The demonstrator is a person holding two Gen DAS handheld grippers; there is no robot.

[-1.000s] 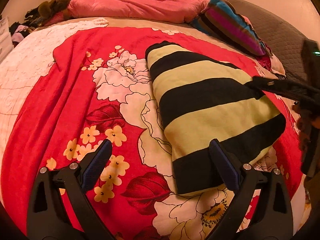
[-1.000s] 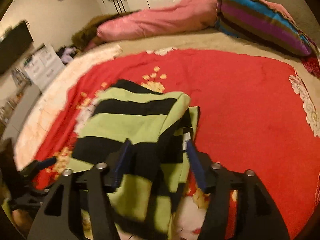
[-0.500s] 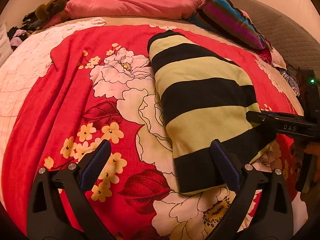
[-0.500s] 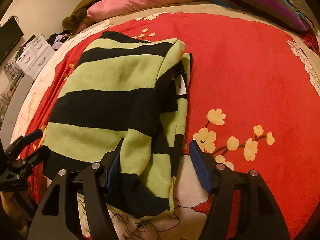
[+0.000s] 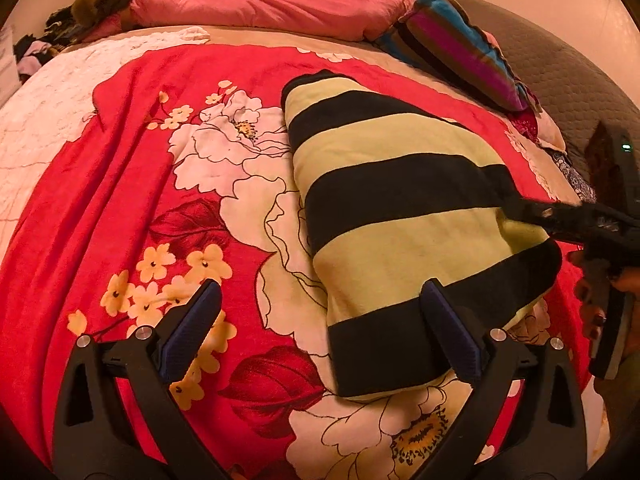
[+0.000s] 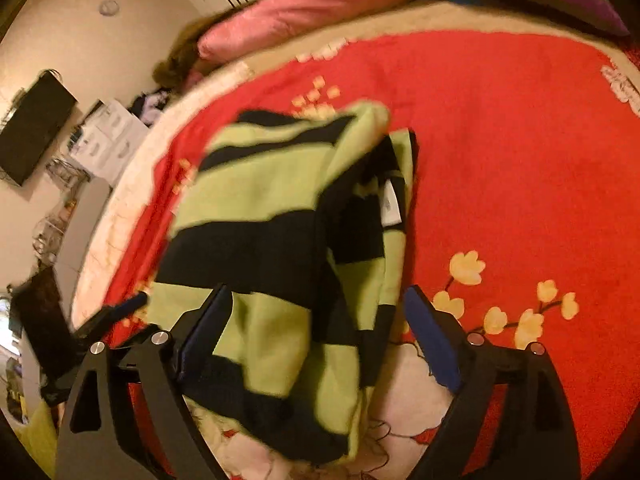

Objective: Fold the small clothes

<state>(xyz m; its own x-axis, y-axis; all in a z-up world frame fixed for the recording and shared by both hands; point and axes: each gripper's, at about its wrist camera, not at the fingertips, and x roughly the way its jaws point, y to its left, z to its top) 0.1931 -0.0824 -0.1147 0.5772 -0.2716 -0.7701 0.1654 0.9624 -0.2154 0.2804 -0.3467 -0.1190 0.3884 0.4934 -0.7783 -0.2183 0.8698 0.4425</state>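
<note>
Nearest the lens, we hold our left gripper [image 5: 320,328] with its blue-padded jaws wide apart and nothing between them, one pad over the red floral blanket [image 5: 120,184], the other over the near black band of the folded, soft fleece garment in pale-green and black stripes [image 5: 400,208]. Our right gripper [image 6: 318,336] straddles the garment's looser edge; its jaws are opening, fabric lies between the pads, and neither pad appears to press on it. In the left wrist view one of its fingers [image 5: 568,216] reaches in from the right at that edge. The garment lies flat on the blanket, its long axis running away from both grippers toward the pillows, so we judge the right hand nearer the layered side where a further fold would start. A small white label [image 6: 390,206] shows at an inner edge there; its print is too blurred to read. Farther back lie a pink bolster pillow [image 5: 264,6] and a plush cushion banded in blue, magenta and brown [image 5: 460,52].
</note>
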